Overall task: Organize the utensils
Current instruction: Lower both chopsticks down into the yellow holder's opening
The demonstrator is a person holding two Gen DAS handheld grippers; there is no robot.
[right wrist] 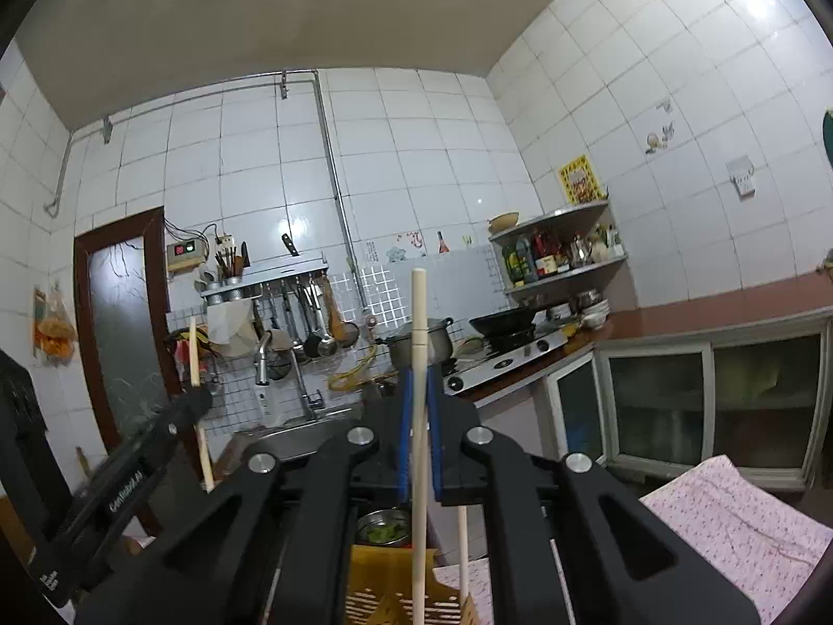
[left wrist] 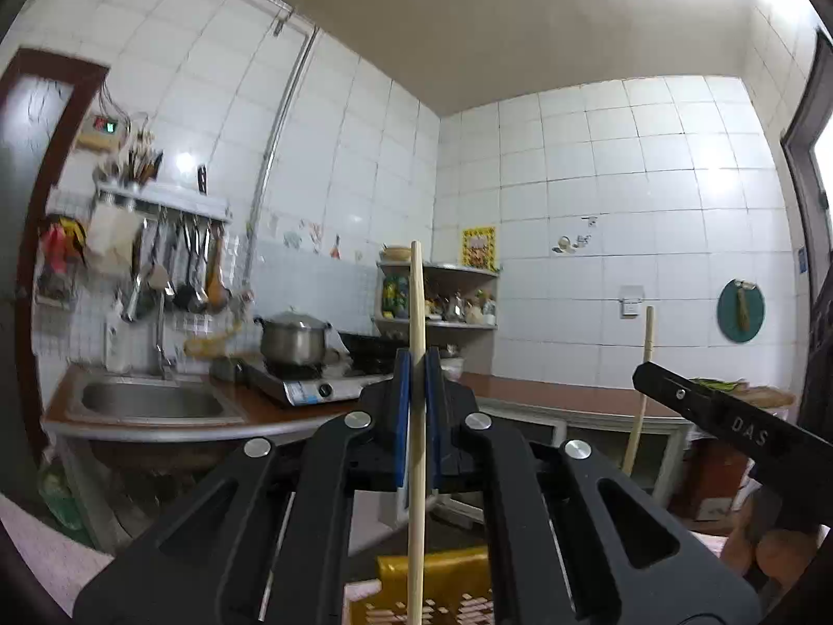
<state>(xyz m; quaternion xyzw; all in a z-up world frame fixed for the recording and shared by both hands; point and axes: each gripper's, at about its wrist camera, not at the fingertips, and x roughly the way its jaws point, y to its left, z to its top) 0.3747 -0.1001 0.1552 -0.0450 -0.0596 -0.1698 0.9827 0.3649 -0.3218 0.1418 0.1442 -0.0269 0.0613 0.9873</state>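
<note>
A wooden chopstick (left wrist: 416, 416) is clamped upright in the left gripper (left wrist: 416, 364), above a yellow basket (left wrist: 442, 588) near the camera. A second chopstick (right wrist: 419, 416) is clamped the same way in the right gripper (right wrist: 419, 380), over the same slotted basket (right wrist: 385, 573). "DAS" is read on the right gripper's arm in the left view; white lettering on the left gripper's arm in the right view is blurred. A sink (left wrist: 151, 401) and a stove (left wrist: 312, 383) are seen far left.
</note>
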